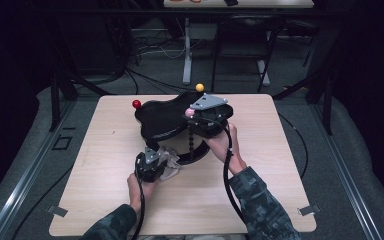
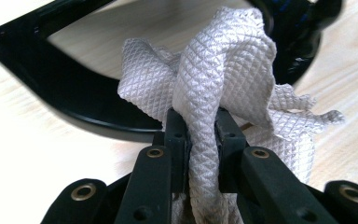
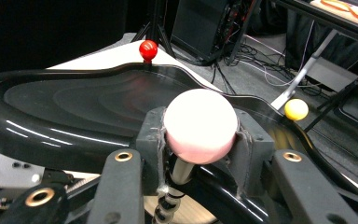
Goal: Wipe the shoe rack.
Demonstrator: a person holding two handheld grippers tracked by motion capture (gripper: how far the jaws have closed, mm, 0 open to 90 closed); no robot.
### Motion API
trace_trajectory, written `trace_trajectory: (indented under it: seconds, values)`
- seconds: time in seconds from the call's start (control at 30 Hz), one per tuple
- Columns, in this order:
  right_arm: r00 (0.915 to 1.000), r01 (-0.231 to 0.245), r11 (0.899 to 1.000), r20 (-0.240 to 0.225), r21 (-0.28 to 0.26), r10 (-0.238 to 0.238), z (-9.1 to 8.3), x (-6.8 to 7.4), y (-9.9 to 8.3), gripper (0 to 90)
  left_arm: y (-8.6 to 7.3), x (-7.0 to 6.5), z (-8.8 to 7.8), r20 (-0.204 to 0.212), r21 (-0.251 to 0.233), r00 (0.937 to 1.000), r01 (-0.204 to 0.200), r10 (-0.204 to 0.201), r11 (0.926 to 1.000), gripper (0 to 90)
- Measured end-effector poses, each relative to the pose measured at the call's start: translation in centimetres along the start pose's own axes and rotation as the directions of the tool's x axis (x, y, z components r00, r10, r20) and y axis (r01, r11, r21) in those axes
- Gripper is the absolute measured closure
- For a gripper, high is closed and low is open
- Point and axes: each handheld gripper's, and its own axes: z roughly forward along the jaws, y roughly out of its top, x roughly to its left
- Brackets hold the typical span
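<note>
A glossy black tray (image 1: 160, 120) stands raised over a black ring base (image 1: 192, 159) at the table's middle. A red ball (image 1: 136, 104) and a yellow ball (image 1: 199, 87) stick up from its rim. My right gripper (image 1: 192, 114) is shut on a pink ball (image 1: 189, 113) at the tray's near edge, above a beaded post (image 1: 192, 140). In the right gripper view the pads clamp the pink ball (image 3: 200, 123) from both sides. My left gripper (image 2: 204, 128) is shut on a white quilted cloth (image 2: 223, 60), beside the base's black rim (image 2: 74, 98). From above, the cloth (image 1: 171, 169) lies against the base.
The light wooden table (image 1: 105, 200) has bare surface to the left, right and front of the tray. Beyond its far edge are floor cables and the legs of another desk (image 1: 187, 50). Grey floor mats flank the table.
</note>
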Motion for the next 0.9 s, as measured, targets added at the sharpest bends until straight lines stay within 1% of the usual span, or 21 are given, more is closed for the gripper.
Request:
trace_trajectory:
  seconds: [0.07,0.17,0.2,0.23,0.33,0.37,0.4,0.43,0.47,0.53,0.6,0.67,0.73,0.77,0.8,0.83,0.87,0.9]
  values:
    - [1.0000,-0.001,1.000,-0.002,-0.003,0.001,0.0,-0.1,-0.1,60.2,-0.1,0.2,0.0,-0.001,0.004,1.0000,0.007,-0.007,1.0000,79.0]
    - [1.0000,-0.004,1.000,0.003,0.001,0.004,-0.1,-0.1,-0.1,59.9,0.0,0.1,0.0,-0.003,-0.002,1.0000,0.000,0.000,1.0000,78.9]
    - [0.9999,-0.017,1.000,0.001,-0.013,0.017,0.0,0.0,-0.1,58.8,0.0,0.0,0.0,-0.002,-0.009,1.0000,0.004,-0.004,1.0000,78.9]
    - [0.9995,-0.025,1.000,0.017,-0.010,0.025,0.1,0.1,-0.1,56.7,0.0,-0.2,0.1,0.006,-0.014,1.0000,-0.003,0.003,0.9999,78.9]
    - [0.9989,-0.039,0.999,0.024,-0.017,0.039,0.3,0.1,-0.2,57.0,0.0,-0.3,0.1,0.009,-0.019,1.0000,-0.001,0.001,0.9998,78.9]
    - [0.9985,-0.040,0.999,0.036,-0.014,0.040,0.4,0.2,-0.3,57.9,0.0,-0.4,0.1,0.010,-0.021,0.9999,-0.009,0.010,0.9997,78.9]
    - [0.9991,-0.042,0.999,-0.004,-0.019,0.042,0.4,0.1,-0.3,59.1,0.0,-0.4,0.1,0.010,-0.020,0.9999,-0.014,0.014,0.9997,78.9]
    - [0.9991,-0.033,0.999,0.027,-0.025,0.034,0.4,0.3,-0.3,59.8,0.0,-0.4,0.1,0.011,-0.021,0.9999,-0.011,0.011,0.9997,78.9]
    - [0.9991,-0.033,0.999,0.027,-0.025,0.034,0.4,0.3,-0.3,59.8,0.0,-0.4,0.1,0.012,-0.021,0.9999,-0.010,0.011,0.9997,78.9]
    - [0.9994,-0.031,0.999,0.011,-0.026,0.032,0.4,0.2,-0.3,60.1,-0.1,-0.2,0.1,0.007,-0.017,0.9999,-0.014,0.014,0.9998,78.9]
    - [0.9995,-0.032,0.999,0.005,-0.024,0.033,0.3,0.1,-0.3,60.1,-0.1,-0.1,0.1,0.008,-0.018,0.9999,-0.013,0.013,0.9997,78.9]
    - [0.9993,-0.036,0.999,-0.004,-0.021,0.036,0.2,-0.2,-0.4,60.2,-0.1,0.0,0.1,0.004,-0.015,0.9998,-0.020,0.020,0.9997,78.8]
    - [0.9993,-0.035,0.999,-0.013,-0.019,0.035,0.2,-0.3,-0.4,60.2,-0.2,0.1,0.1,-0.001,-0.018,0.9998,-0.018,0.018,0.9997,78.8]
    - [0.9991,-0.035,0.999,-0.024,-0.022,0.035,0.2,-0.5,-0.4,60.2,-0.2,0.1,0.1,-0.007,-0.019,0.9997,-0.022,0.022,0.9996,78.8]
    - [0.9989,-0.037,0.999,-0.030,-0.021,0.036,0.1,-0.6,-0.5,60.2,-0.2,0.3,0.0,-0.014,-0.016,0.9991,-0.040,0.039,0.9991,78.8]
    - [0.9990,-0.036,0.999,-0.025,-0.015,0.036,0.0,-0.7,-0.5,60.1,-0.2,0.4,0.0,-0.016,-0.014,0.9988,-0.047,0.047,0.9988,78.9]
    - [0.9990,-0.033,0.999,-0.031,-0.015,0.033,-0.1,-0.8,-0.5,60.1,-0.2,0.5,0.0,-0.017,-0.013,0.9988,-0.045,0.045,0.9989,78.9]
    - [0.9987,-0.037,0.999,-0.036,-0.012,0.037,-0.2,-1.0,-0.6,60.1,-0.3,0.8,-0.1,-0.027,-0.013,0.9981,-0.055,0.055,0.9984,78.9]
